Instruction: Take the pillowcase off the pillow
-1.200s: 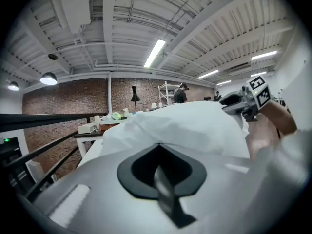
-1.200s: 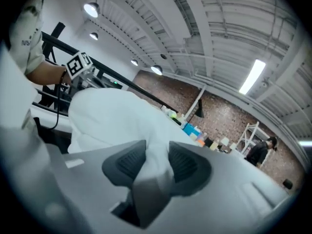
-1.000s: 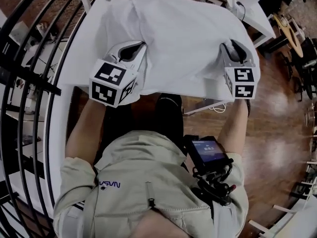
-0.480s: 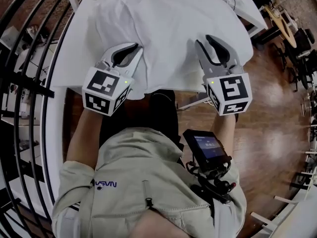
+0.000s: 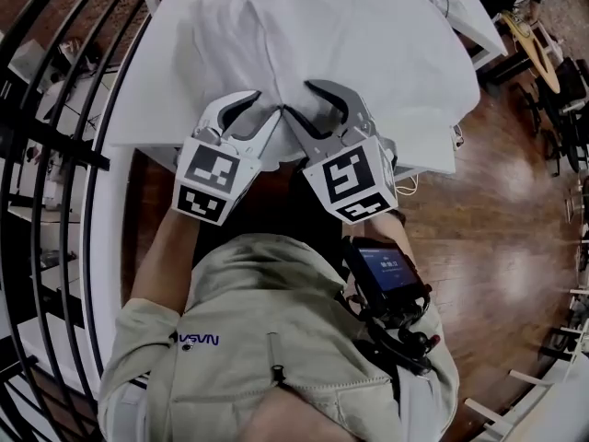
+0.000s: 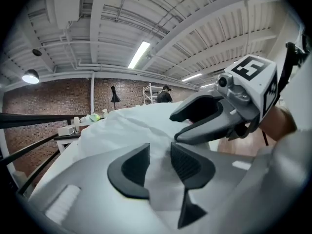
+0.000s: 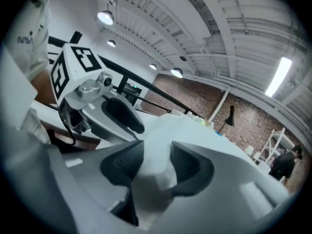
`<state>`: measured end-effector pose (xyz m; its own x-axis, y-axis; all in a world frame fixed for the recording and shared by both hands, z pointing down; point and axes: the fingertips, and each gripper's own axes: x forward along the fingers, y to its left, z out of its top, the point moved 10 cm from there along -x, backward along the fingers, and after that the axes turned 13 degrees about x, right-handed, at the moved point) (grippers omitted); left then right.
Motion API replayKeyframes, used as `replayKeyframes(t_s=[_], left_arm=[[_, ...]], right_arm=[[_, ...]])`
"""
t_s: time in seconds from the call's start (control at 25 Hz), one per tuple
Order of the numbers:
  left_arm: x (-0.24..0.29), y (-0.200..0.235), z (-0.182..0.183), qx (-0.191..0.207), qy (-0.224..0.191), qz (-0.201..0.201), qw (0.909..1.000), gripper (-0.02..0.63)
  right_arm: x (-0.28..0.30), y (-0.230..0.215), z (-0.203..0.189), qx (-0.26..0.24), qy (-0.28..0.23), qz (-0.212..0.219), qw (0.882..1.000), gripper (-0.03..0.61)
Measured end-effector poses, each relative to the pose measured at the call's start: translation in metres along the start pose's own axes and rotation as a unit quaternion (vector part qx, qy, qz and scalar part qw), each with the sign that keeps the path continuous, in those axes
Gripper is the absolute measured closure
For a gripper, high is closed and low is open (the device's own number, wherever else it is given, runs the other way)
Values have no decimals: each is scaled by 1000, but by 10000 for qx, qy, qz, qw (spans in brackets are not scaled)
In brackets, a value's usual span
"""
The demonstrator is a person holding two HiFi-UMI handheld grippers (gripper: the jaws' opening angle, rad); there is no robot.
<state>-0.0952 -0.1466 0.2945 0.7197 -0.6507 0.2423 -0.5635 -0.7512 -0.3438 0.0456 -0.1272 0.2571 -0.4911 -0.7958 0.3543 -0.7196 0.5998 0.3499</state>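
**Head view**
- Surface: white table (image 5: 133,109), mostly covered by the pillowcase (image 5: 368,53).
- Task item: the pillowcase is white and creased. It is still on the pillow (image 5: 230,35) and lies across the table.
- Room: wooden floor (image 5: 515,210) on the right, black railing (image 5: 55,155) curving down the left.
- Tongs: left gripper (image 5: 258,110) and right gripper (image 5: 296,98) sit just beside each other at the near hem.
- In the way: their marker cubes hide part of that hem. A small screen device (image 5: 386,279) hangs at the person's chest.

**Left gripper view**
- Left gripper: the jaws have just been opening and stand a little apart. Pillowcase cloth lies in the gap, with the pads not pressing on it.
- Neighbour: the right gripper's jaws reach in from the right, close above the cloth.
- Room: brick wall (image 6: 58,101), ribbed ceiling with strip light (image 6: 141,52), a distant standing person (image 6: 165,94).

**Right gripper view**
- Right gripper: the jaws have just been opening and now stand moderately apart. A fold of pillowcase sits between them, not clamped.
- Neighbour: the left gripper is close on the left.
- Room: brick wall and a strip light overhead.
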Motion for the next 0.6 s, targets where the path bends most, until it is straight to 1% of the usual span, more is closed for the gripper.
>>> replayKeyframes(t_s=[0.04,0.12,0.2,0.28,0.36,0.52,0.6], left_arm=[[4,-2,-3,51,46,-62,10000,479],[8,-7,-8,119,118,-128,9998,503],[5,-11,-8,146,105,-35,9998,536],[0,-11,-6,165,21,137,9998,566],[-6,-9,-6,161,-49,288,9994,580],[-21,-7,-5,36,-91,705,9975,594],[-26,-9,-1,50,-119,834,9964,596]], right_arm=[[2,2,-2,-22,39,-88,10000,421],[-2,2,-8,153,9,-154,9998,502],[-13,-3,-11,371,-58,-225,9990,566],[-24,-8,-13,496,-101,-409,9979,572],[-32,-13,-16,565,-146,-623,9964,574],[-49,-19,-24,675,-264,-1061,9917,572],[-56,-24,-31,756,-294,-1298,9882,574]])
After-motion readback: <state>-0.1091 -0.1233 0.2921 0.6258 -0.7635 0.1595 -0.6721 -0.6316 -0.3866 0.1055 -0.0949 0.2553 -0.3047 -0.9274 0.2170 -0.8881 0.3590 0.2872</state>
